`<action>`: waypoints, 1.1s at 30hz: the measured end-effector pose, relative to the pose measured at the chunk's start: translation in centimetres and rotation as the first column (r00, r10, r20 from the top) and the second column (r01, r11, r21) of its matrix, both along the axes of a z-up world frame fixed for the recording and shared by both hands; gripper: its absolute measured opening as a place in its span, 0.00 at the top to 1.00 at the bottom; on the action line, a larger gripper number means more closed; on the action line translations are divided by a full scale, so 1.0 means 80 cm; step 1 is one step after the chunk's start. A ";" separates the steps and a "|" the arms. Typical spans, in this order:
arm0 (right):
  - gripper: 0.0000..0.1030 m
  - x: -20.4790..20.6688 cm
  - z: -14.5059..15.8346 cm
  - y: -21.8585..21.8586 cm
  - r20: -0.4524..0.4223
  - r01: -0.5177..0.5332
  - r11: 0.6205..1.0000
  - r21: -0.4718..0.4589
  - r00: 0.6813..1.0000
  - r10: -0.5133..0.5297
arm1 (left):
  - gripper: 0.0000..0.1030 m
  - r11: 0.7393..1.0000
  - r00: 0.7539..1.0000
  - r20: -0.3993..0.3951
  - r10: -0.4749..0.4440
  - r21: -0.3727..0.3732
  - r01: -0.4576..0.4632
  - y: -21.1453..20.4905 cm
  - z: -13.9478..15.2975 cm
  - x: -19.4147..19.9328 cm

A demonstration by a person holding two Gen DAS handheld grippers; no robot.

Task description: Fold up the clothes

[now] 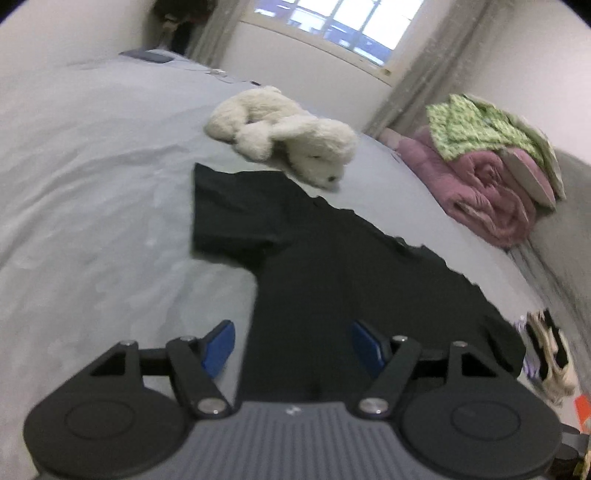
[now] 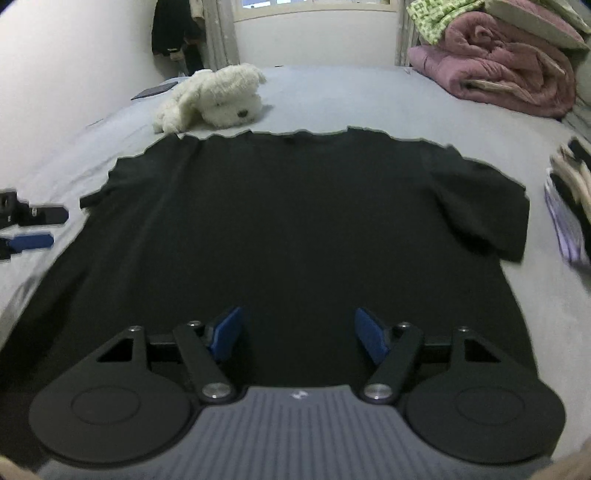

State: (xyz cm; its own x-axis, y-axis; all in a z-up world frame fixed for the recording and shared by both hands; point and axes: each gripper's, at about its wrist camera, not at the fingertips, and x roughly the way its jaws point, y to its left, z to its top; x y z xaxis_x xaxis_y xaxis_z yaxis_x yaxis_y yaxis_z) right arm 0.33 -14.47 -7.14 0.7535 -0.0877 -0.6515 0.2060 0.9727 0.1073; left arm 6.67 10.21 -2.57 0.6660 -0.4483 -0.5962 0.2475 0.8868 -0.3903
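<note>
My left camera looks from the shirt's side, my right from its hem; both share the black T-shirt (image 2: 288, 221) and bed (image 1: 92, 166).

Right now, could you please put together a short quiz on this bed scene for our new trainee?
1. True or false: the black short-sleeved T-shirt lies spread flat on the grey bedsheet.
2. Which thing lies just beyond the T-shirt's collar? A) white plush dog B) folded pink quilt C) green patterned cloth
3. Fill in: the right gripper and the left gripper both have their blue pads ____ with nothing between them.

Key: 1 true; 2 A; 3 apart (open).
</note>
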 end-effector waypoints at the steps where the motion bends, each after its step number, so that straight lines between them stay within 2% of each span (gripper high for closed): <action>1: 0.19 -0.003 -0.004 0.003 0.026 -0.011 1.000 -0.008 1.000 0.011 | 0.31 1.000 1.000 -0.009 0.002 0.007 -0.002 -0.003 -0.003 0.005; 3: 0.07 -0.001 -0.009 0.014 0.042 -0.022 0.999 -0.036 0.999 0.023 | 0.31 1.000 1.000 -0.024 0.014 0.014 -0.013 -0.006 -0.010 0.013; 4: 0.05 0.004 -0.009 0.021 0.034 -0.024 0.998 -0.059 0.999 0.026 | 0.31 1.000 0.999 -0.029 0.024 0.014 -0.023 -0.004 -0.013 0.017; 8: 0.05 0.020 -0.008 0.039 0.043 -0.051 0.995 -0.088 0.998 0.055 | 0.34 0.996 0.996 -0.052 0.076 -0.034 -0.078 0.022 -0.022 0.037; 10: 0.04 0.025 -0.010 0.041 0.043 -0.044 0.995 -0.091 0.998 0.048 | 0.37 0.986 0.989 -0.085 0.121 -0.107 -0.129 0.042 -0.027 0.056; 13: 0.01 0.032 -0.012 0.039 0.049 -0.036 0.996 -0.082 0.998 0.040 | 0.45 0.951 0.975 -0.135 0.178 -0.230 -0.206 0.063 -0.039 0.084; 19: 0.00 0.034 -0.015 0.036 0.062 -0.036 0.996 -0.077 0.997 0.041 | 0.78 0.906 0.963 -0.171 0.208 -0.338 -0.256 0.065 -0.061 0.130; 20: 0.00 0.034 -0.016 0.036 0.062 -0.038 0.996 -0.077 0.997 0.042 | 0.91 0.901 0.962 -0.180 0.207 -0.347 -0.259 0.063 -0.063 0.134; 22: 0.00 0.033 -0.016 0.037 0.062 -0.040 0.996 -0.078 0.997 0.045 | 0.95 0.902 0.958 -0.186 0.220 -0.334 -0.272 0.061 -0.065 0.135; 26: 0.00 0.033 -0.015 0.037 0.064 -0.042 0.996 -0.075 0.997 0.047 | 0.95 0.924 0.946 -0.176 0.272 -0.226 -0.307 0.059 -0.051 0.124; 29: 0.00 0.034 -0.014 0.036 0.063 -0.040 0.996 -0.074 0.997 0.045 | 0.95 0.929 0.942 -0.176 0.286 -0.190 -0.317 0.058 -0.049 0.119; 33: 0.00 0.034 -0.012 0.035 0.062 -0.039 0.997 -0.071 0.997 0.043 | 0.88 0.942 0.947 -0.168 0.274 -0.151 -0.299 0.054 -0.042 0.118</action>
